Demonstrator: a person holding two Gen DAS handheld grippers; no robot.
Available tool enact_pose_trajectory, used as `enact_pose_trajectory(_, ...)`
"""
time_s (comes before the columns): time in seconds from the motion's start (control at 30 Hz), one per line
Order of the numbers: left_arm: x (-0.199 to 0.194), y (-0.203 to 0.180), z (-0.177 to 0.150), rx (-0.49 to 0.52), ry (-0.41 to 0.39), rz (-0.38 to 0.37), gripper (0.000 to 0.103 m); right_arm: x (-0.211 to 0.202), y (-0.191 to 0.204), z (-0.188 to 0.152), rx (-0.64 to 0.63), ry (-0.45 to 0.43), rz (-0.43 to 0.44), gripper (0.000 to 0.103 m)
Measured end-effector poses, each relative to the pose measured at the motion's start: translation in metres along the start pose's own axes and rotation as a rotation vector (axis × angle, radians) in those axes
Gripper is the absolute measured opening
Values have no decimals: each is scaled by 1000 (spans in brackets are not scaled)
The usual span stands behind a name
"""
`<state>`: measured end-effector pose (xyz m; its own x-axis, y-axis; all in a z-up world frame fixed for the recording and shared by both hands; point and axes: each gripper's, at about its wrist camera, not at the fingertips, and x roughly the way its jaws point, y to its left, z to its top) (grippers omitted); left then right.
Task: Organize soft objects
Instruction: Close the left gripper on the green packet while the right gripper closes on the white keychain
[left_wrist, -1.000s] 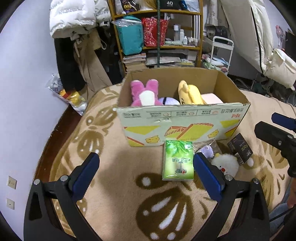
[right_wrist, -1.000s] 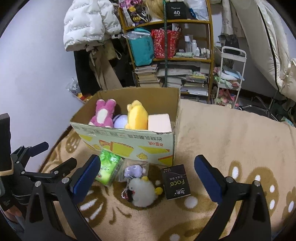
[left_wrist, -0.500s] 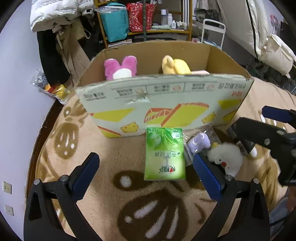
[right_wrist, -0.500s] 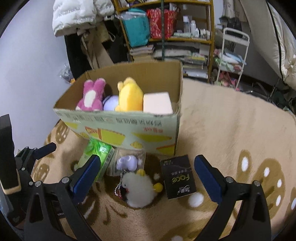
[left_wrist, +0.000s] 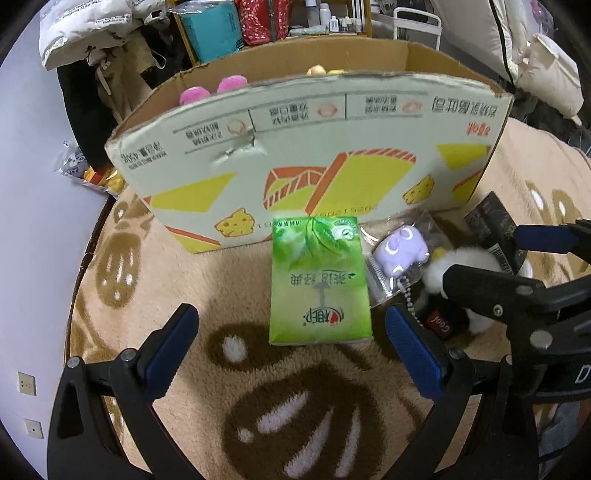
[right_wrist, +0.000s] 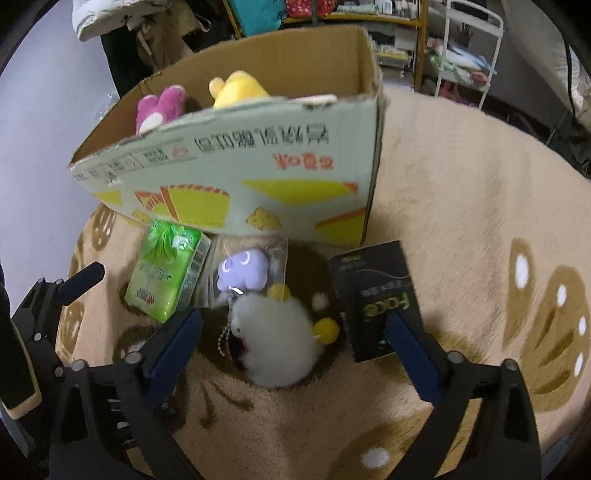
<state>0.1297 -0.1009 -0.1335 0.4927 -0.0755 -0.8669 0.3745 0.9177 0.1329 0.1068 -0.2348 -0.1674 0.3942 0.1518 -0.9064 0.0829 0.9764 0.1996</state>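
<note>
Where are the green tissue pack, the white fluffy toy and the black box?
green tissue pack (left_wrist: 319, 284), left wrist view, middle of top face
white fluffy toy (right_wrist: 273, 338), right wrist view, body
black box (right_wrist: 376, 291), right wrist view, top face

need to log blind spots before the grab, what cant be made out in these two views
- Cardboard box contents: its front wall hides all but the tops of the pink toy and yellow toy in both views.
- White fluffy toy: in the left wrist view the right gripper covers most of it.
- Black packet: near end hidden behind a right gripper finger, right wrist view.
</note>
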Motion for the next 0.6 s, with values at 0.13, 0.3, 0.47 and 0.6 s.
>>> enact_pose_trajectory(0.13, 5, 3, -2, -9, 5, -15, 99, -2, 7, -1, -28, -11, -19, 78)
enact_pose_trajectory(0.3, 5, 10, -2, -29, -16, -29, 89, -3, 9, 1, -41, -11, 12, 72)
enact_pose_trajectory(0.47, 5, 10, -2, -22, -13, -36, 89, 6, 18, -2, -43, 43, 84, 50)
enact_pose_trajectory(0.6, 6, 1, -6, 1, -12, -41, 77, 19, 19, -5, -42, 89, 76, 49)
